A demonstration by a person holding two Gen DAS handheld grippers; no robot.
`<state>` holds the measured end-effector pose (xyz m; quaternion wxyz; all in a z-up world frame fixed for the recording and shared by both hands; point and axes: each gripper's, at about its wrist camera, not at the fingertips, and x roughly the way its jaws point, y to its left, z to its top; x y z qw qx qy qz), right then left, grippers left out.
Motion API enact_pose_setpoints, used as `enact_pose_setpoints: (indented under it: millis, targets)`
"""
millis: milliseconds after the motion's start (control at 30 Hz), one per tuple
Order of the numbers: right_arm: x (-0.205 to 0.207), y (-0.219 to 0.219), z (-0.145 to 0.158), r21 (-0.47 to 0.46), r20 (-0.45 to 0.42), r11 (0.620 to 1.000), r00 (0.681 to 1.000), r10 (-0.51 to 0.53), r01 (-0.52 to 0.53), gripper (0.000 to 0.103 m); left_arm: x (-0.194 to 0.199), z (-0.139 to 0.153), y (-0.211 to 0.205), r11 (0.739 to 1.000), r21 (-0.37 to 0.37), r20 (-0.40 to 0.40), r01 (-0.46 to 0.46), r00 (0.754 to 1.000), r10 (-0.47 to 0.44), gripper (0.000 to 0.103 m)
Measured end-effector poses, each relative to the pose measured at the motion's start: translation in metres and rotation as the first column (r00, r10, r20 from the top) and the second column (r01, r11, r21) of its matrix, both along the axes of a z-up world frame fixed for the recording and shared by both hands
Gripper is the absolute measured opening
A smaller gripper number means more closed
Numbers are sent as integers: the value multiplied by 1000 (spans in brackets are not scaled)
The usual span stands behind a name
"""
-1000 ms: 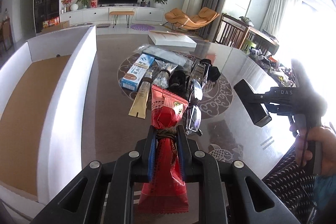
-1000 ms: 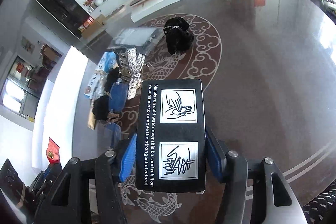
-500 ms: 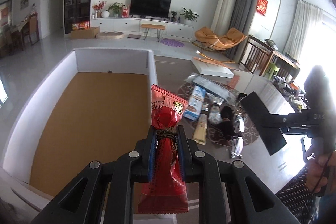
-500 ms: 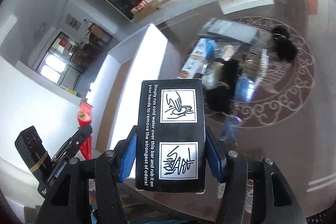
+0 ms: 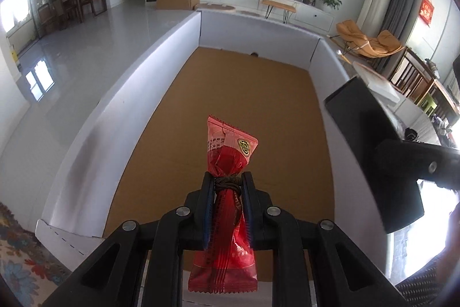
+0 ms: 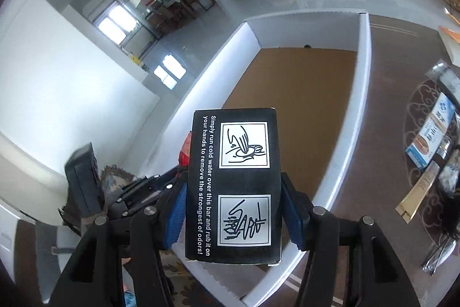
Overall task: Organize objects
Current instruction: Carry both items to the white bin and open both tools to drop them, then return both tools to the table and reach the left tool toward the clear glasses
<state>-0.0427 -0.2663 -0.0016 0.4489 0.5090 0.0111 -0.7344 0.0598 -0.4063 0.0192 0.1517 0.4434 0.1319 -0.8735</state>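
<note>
Big open box [image 6: 363, 94] sits on the table [image 6: 385, 117], rest of the stuff [image 6: 431, 143] piled off to its right.

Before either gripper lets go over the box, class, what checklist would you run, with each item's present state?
1. Left gripper shut on the red snack packet: ok.
2. Right gripper clamped on the black carton: ok.
3. Packet above the white box floor: ok.
4. Carton past the box wall: cannot tell.
5. Box floor bare below: ok.
6. The two grippers apart: ok.
</note>
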Motion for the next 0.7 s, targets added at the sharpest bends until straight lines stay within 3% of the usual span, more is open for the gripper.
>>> enact_pose_setpoints:
  millis: [33, 67, 100, 167, 300, 433, 567, 700]
  targets:
    - [5, -12, -11, 52, -51, 998, 999, 18, -16, 62, -1, -5, -3, 1000, -4, 13, -23, 1000, 23, 21]
    - [9, -18, -18, 99, -101, 995, 994, 28, -18, 64, -2, -11, -4, 999, -9, 25, -49, 998, 49, 29]
    - [11, -21, -25, 132, -140, 991, 990, 31, -12, 66, -3, -15, -4, 998, -10, 31, -67, 997, 67, 49]
    - [15, -13, -27, 135, -182, 991, 983, 15, 10, 77, -1, -16, 0, 994, -22, 7, -107, 994, 107, 74]
    - [18, 38, -2, 59, -313, 992, 945, -92, 116, 93, 2, -1, 23, 995, -42, -96, -94, 991, 89, 76]
    - [21, 120, 16, 7, -454, 959, 855, -250, 284, 102, -4, 21, 74, 999, -47, -184, 27, 982, -35, 76]
    - [6, 222, -9, 23, -514, 867, 750, -416, 497, 103, -18, 43, 147, 976, -44, -248, 214, 944, -218, 76]
    - [-8, 326, -50, 108, -512, 725, 663, -546, 680, 103, -27, 48, 231, 916, -15, -273, 400, 880, -389, 89]
